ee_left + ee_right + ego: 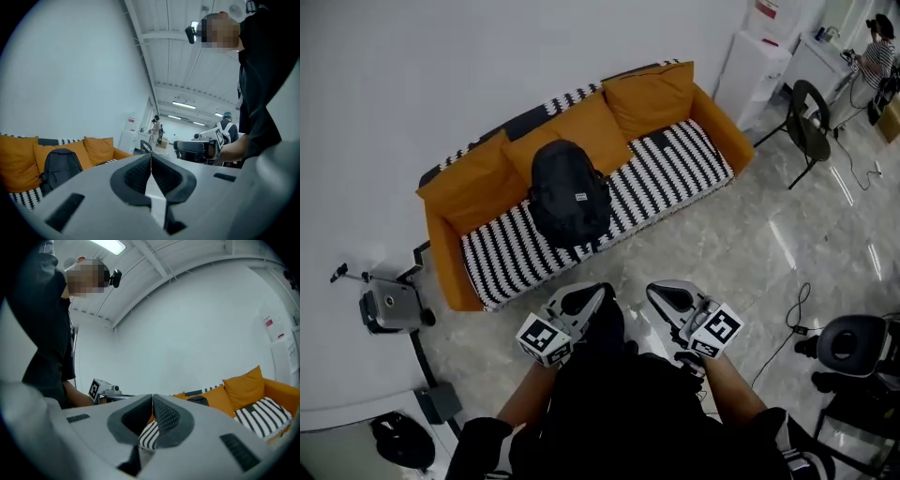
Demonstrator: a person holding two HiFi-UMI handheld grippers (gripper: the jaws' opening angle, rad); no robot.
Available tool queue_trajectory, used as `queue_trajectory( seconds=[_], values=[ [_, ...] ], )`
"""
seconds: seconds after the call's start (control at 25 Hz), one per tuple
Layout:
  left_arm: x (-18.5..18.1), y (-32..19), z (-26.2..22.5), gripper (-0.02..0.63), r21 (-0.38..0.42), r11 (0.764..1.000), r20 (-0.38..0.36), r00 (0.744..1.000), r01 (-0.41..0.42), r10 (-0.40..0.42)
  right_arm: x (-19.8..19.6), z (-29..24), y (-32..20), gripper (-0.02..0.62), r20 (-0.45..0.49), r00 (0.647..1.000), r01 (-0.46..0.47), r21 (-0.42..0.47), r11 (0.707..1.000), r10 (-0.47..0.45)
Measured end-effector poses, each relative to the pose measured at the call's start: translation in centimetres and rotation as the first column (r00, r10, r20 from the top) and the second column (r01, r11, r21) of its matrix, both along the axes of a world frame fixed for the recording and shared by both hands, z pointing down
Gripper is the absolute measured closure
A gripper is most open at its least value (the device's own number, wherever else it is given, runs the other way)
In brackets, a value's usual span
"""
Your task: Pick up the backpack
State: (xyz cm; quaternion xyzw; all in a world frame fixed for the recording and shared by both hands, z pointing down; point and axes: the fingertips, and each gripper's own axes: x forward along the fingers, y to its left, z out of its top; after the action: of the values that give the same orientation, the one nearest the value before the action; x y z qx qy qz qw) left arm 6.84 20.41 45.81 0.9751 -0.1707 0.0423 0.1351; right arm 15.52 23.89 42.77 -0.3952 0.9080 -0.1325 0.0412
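On sofa, far side of scene: backpack (570, 192) sits on the striped seat of the sofa (680, 169) and leans back on the middle orange cushion (581, 127). It is about mid-seat and nothing touches it.
Near side, at person's front: left gripper (600, 292) and right gripper (657, 292) are held side by side close to the body. Both are well apart from the backpack, with bare floor (722, 253) and the sofa's front edge between.
Left gripper state: jaws together and nothing between the pads, as its own view shows (151, 158).
Right gripper state: jaws together and empty (153, 398). The stripes seen past them are the sofa seat far behind, not a thing held.
Done so far: nothing of the pick-up itself, since the backpack lies untouched. I judge this the approach stage, with the person facing the sofa.
Left to do (judgement): close the gap to the sofa, open at least one pair of jaws, take hold of the backpack and lift it clear of the seat.
Backpack, look: black, soft fabric, rounded top and fairly full body. A small white label sits on the front panel and a front pocket seam is faintly visible.
Backpack, left gripper view: it appears at far left (58, 166), upright against the cushions.
Backpack, grab points: the top handle and shoulder straps can't be made out, as the straps are probably on the side facing the cushion.
Handling note (judgement): the soft shell will likely sag and swing once lifted. A hold at the top edge or handle looks more secure than pinching the front panel.
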Motion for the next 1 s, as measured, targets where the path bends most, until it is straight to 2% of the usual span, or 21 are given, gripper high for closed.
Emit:
queue_trajectory(
  seconds=[0.16, 0.24, 0.36, 0.64, 1.0],
  values=[
    [0.0, -4.7, 0.3, 0.584, -0.079, 0.996, -0.089, 0.995, 0.045, -0.052, -0.4, -0.6, -4.8, 0.568, -0.037, 0.999, 0.033, -0.008, 0.999, -0.033],
    [0.5, -7.7, -0.6, 0.584, -0.084, 0.995, -0.139, 0.988, 0.054, -0.065, -0.3, -1.5, -7.4, 0.568, -0.061, 0.997, 0.046, -0.003, 0.999, -0.046],
    [1.3, -11.5, -1.6, 0.584, -0.078, 0.995, -0.176, 0.982, 0.056, -0.069, -0.1, -2.3, -11.0, 0.568, -0.097, 0.993, 0.059, -0.013, 0.998, -0.06],
    [0.4, -18.9, -1.5, 0.584, -0.089, 0.993, -0.186, 0.978, 0.079, -0.095, -1.0, -2.8, -19.0, 0.568, -0.121, 0.988, 0.09, -0.027, 0.996, -0.093],
    [-1.8, -23.7, 0.3, 0.584, -0.126, 0.976, -0.148, 0.97, 0.176, -0.194, -2.5, -2.2, -25.8, 0.568, -0.11, 0.979, 0.167, -0.053, 0.985, -0.171]
  ],
)
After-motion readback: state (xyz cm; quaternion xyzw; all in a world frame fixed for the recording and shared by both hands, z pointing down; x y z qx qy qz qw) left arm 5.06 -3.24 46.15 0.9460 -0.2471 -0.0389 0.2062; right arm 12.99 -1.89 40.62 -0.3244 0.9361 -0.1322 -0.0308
